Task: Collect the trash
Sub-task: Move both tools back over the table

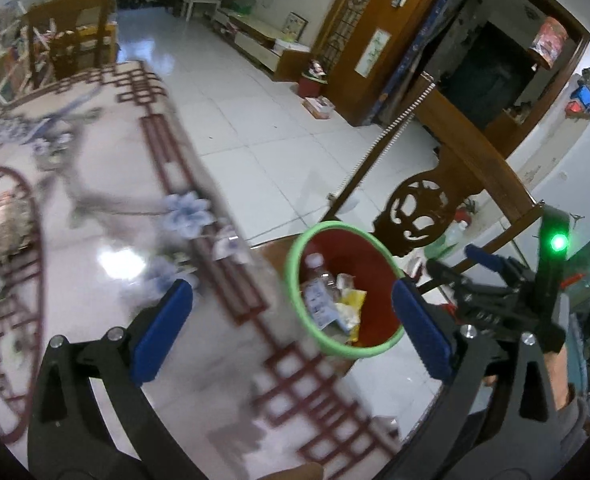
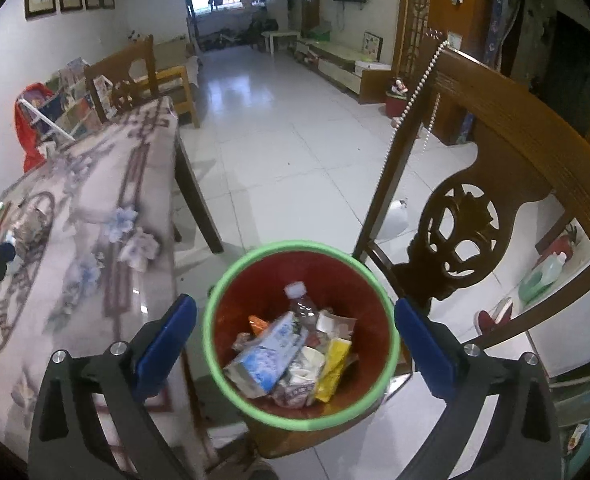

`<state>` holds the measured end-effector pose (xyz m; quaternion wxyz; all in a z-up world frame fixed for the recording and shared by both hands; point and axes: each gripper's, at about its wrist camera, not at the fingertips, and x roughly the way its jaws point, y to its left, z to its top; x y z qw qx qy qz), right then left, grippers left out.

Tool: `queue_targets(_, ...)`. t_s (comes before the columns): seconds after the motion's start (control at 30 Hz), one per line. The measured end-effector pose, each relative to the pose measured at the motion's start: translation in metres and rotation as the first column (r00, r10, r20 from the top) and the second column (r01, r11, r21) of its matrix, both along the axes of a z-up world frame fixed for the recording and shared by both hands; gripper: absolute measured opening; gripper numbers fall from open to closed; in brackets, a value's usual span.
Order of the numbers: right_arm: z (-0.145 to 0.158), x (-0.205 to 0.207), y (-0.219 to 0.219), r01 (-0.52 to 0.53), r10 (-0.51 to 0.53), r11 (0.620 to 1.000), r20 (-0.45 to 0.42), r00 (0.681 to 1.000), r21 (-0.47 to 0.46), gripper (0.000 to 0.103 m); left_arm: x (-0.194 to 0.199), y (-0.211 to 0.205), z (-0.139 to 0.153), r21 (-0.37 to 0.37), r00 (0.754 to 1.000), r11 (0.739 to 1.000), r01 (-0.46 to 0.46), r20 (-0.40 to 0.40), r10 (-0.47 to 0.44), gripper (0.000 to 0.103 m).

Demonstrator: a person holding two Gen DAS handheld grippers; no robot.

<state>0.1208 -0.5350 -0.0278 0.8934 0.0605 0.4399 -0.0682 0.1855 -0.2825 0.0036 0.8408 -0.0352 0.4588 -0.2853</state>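
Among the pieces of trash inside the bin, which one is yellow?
The yellow wrapper on the right side of the heap in the red bin. The carton beside it is blue and white, and the bottle is clear.

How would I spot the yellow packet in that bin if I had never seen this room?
Find the carved wooden chair beside the long patterned table; a red bin with a green rim stands on its seat. Inside, right of the blue-and-white carton and below the clear bottle, lies the yellow packet, the only bright yellow thing there.
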Motion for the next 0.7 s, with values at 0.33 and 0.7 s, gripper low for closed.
queue_targets(0.33, 0.009, 0.006, 0.091, -0.143, 0.142, 0.990, 0.017, 0.990, 0.011, 0.096, -0.011, 0.110, 0.008, -0.013, 0.985, 0.985, -0.174, 0.005, 0.174, 0.098)
queue_targets(0.7, 0.012, 0.023, 0.201, -0.307, 0.306, 0.951, 0.026, 0.952, 0.028, 0.096, -0.025, 0.221, 0.000, -0.009, 0.939, 0.939, -0.344, 0.008, 0.344, 0.098)
